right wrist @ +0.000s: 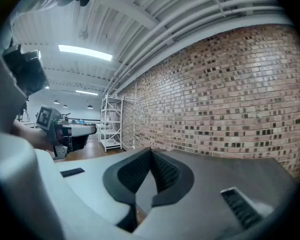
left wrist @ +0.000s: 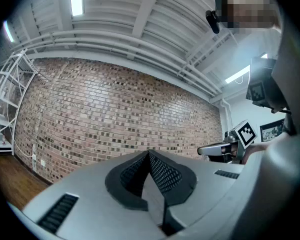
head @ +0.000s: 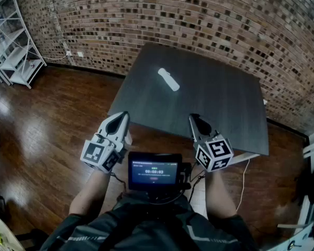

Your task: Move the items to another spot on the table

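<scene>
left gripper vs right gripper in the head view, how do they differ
The left gripper leans right, its tip at the table's near left corner; the right gripper leans left, over the middle of the near edge. The left looks pale, the right darker. Both are shut and empty.

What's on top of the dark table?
Only a white oblong item, lying flat, left of centre on the table. The tips of the left gripper and right gripper, both shut and empty, hide small bits of its near edge.
</scene>
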Available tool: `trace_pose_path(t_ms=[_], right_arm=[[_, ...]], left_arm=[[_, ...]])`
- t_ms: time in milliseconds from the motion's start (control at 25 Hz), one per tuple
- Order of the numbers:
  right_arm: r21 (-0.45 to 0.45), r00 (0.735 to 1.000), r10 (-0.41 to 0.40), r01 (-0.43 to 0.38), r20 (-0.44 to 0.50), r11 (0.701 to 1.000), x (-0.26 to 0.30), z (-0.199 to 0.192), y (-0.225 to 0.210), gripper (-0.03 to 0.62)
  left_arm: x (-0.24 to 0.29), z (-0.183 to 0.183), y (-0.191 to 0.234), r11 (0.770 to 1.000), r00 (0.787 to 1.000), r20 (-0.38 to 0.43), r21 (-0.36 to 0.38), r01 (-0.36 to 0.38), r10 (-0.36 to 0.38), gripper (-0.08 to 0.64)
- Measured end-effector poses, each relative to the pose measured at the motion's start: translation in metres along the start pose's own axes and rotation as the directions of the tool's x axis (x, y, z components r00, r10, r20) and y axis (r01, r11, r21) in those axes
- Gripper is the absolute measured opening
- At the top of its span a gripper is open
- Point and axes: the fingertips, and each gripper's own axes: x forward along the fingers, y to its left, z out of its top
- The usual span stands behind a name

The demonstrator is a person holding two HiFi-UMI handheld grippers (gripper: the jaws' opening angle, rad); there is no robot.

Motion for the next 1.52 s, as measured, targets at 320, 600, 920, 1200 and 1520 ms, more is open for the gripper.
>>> trace_pose_path(t_ms=[320,600,920,1200,1520], right_arm=[[-0.013,0.999,-0.038,0.038,-0.021,0.999,0.024,0.001,0.011,0.002],[-0.001,0.998,-0.049,0.049,-0.037,0.999,0.048,0.004,0.006,0.002],[0.011,0.999,-0.023,0.024,-0.025,1.000,0.093,0.003,-0.032,0.002],[0.006,0.998,0.045,-0.045,-0.045,0.999,0.147,0.008,-0.076,0.002],[0.022,0.993,0.108,-0.107,-0.045,0.994,0.195,0.016,-0.135,0.002]], left_arm=[[0.006,-0.003,0.027,0.999,1.000,-0.005,-0.021,0.027,-0.027,-0.006],[0.025,-0.018,0.043,0.997,0.997,-0.049,-0.052,0.050,-0.053,-0.006],[0.065,-0.033,0.063,1.000,0.998,-0.047,-0.014,0.028,-0.028,-0.006],[0.127,-0.045,0.093,0.998,0.997,-0.067,-0.033,-0.051,0.048,-0.006],[0.201,-0.052,0.099,0.997,0.994,-0.076,-0.002,-0.079,0.079,-0.006]])
